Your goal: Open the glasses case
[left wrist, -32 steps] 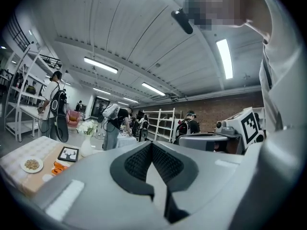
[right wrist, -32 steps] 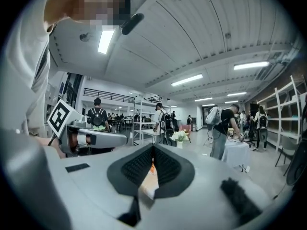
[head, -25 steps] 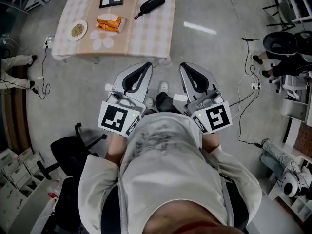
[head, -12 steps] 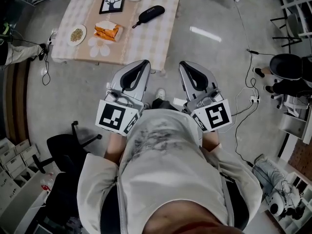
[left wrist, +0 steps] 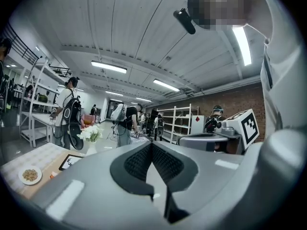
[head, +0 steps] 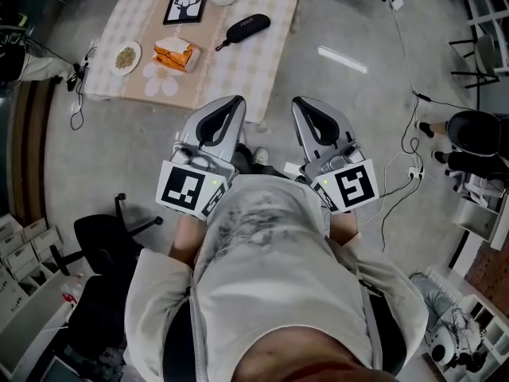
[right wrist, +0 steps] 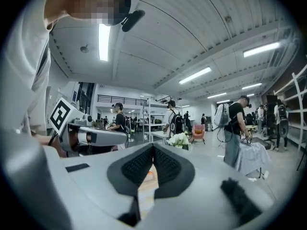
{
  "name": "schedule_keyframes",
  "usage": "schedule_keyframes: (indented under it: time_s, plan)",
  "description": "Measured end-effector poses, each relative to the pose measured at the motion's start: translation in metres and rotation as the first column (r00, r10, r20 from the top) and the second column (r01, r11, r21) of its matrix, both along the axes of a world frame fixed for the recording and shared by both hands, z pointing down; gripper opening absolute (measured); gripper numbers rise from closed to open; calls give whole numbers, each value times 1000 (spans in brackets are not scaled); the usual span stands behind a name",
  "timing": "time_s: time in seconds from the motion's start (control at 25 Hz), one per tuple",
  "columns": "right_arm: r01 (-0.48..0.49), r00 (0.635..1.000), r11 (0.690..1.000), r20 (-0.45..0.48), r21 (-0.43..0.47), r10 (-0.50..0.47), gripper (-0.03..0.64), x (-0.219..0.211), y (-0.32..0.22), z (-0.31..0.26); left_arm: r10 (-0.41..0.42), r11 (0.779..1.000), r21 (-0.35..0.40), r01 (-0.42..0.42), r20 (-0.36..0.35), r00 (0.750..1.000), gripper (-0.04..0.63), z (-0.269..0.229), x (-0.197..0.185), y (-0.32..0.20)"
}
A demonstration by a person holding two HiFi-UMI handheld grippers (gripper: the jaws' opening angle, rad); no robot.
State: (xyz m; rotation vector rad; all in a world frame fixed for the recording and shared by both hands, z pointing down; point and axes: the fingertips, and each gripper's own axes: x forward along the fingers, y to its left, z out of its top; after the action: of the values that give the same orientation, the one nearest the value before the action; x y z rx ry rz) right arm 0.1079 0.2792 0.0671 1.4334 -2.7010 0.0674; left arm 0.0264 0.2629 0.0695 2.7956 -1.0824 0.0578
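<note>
- Your left gripper (head: 235, 104) and right gripper (head: 300, 104) are each pressed together on nothing. You hold them level, side by side: a carrying pose, probably because nothing is in reach.
- The glasses case (head: 247, 25) lies closed on the tabletop (head: 238, 66), well ahead of both grippers.

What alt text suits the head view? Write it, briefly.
Seen from above, a person holds the left gripper and right gripper shut and empty, short of a table bearing a closed black glasses case.
</note>
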Motion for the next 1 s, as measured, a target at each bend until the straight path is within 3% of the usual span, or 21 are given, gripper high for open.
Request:
schedule_keyframes:
  time_s: [0.52, 1.0]
  plan:
    - [-3, 1000, 1000, -10, -31, 3, 17, -3, -58, 11, 36, 999, -27, -37, -14, 999, 5, 13, 9, -56]
    - [-41, 998, 995, -51, -88, 36, 17, -24, -135, 29, 67, 996, -61, -70, -54, 996, 5, 29, -13, -137]
